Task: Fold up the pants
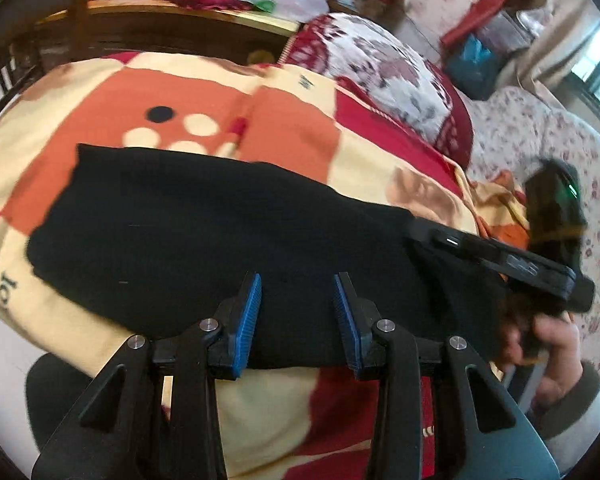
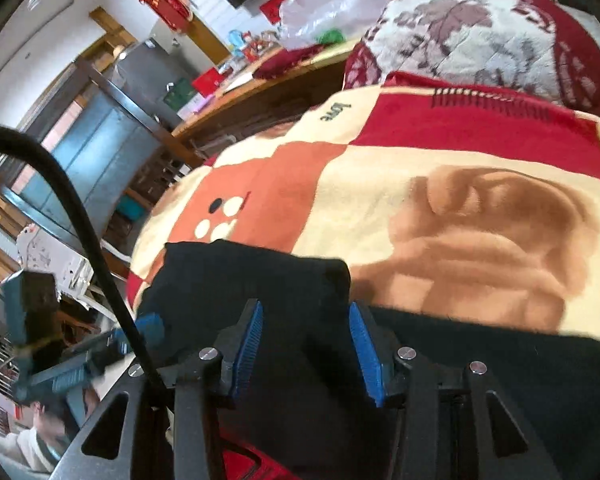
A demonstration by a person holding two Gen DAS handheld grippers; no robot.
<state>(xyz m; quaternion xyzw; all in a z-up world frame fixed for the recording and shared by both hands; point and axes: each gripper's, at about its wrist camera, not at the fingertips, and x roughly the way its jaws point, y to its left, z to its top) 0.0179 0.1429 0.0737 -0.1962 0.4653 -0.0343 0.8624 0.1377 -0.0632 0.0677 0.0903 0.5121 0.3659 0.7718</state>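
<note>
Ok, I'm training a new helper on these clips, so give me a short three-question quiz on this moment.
1. True or false: the black pants lie on a patterned blanket.
2. The left gripper is: A) clamped on the pants, B) open above the pants, C) holding a pillow.
3. Fill in: beyond the blanket lies a red and white ____.

Key:
1. True.
2. B: the blue pads stand apart with only the pants lying beneath them.
3. Pillow.
</note>
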